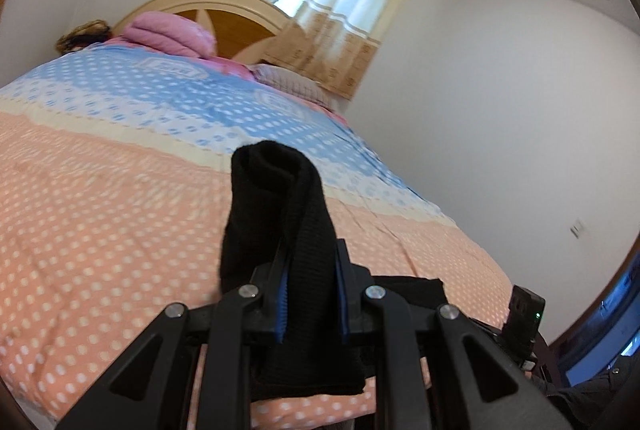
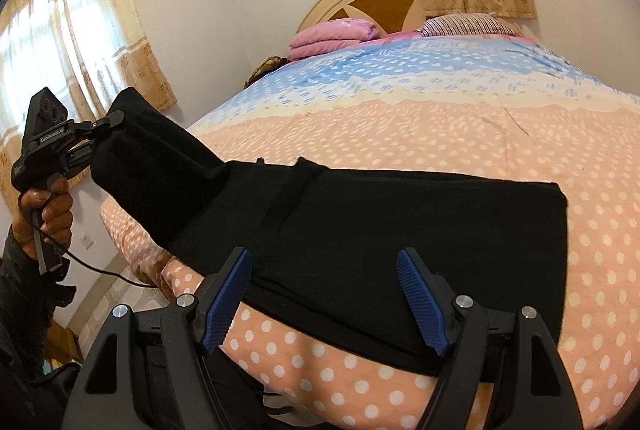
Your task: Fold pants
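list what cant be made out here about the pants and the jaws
- Left wrist view: the left gripper is shut on a bunched end of the black pants; its own frame hides the cloth below.
- Right wrist view: the right gripper, jaws open, covers the pants' near edge; contact cannot be told.
- Which end of the pants is lifted cannot be told: all black, no detail.
- The bed is cut off at the right edge.

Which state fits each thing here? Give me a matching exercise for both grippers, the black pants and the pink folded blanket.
Things:
1. left gripper
2. right gripper
3. black knit pants
4. pink folded blanket

States:
A. lies by the headboard
B. open above the bed edge
C. shut on fabric
D. one end lifted, the rest lying on the bedspread

Pairs: 1-C, 2-B, 3-D, 4-A
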### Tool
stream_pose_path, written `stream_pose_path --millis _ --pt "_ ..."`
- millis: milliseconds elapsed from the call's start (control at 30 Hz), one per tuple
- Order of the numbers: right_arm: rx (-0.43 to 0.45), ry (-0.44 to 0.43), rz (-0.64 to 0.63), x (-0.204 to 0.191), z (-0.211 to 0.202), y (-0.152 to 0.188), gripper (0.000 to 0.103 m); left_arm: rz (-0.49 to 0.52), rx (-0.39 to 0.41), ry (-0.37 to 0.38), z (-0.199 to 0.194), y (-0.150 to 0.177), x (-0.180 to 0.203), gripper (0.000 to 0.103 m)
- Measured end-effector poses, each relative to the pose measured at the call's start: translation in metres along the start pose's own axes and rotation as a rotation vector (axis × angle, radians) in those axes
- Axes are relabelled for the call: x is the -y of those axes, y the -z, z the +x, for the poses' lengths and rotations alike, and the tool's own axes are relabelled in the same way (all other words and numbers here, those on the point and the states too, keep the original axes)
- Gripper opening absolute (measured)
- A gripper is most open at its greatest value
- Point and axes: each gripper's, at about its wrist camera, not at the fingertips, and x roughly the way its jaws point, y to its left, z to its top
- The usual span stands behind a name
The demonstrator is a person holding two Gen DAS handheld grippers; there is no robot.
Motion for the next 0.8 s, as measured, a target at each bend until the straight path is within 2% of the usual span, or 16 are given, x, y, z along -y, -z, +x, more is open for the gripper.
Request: stream_pose_path --millis 400,567,800 --pt "0.031 0.035 0.121 0.044 -0.024 -0.003 0.076 0.093 -0.044 0.13 0.024 -0.011 0.078 0.019" --pt "0.066 0.066 0.189 0.066 -0.034 -0.004 0.076 0.129 -0.112 0.174 0.052 -0.006 0.112 0.019" --pt "0.116 0.131 0.283 0.099 -0.047 -0.004 0.076 0.177 -0.224 0.196 0.095 0.01 0.153 0.019"
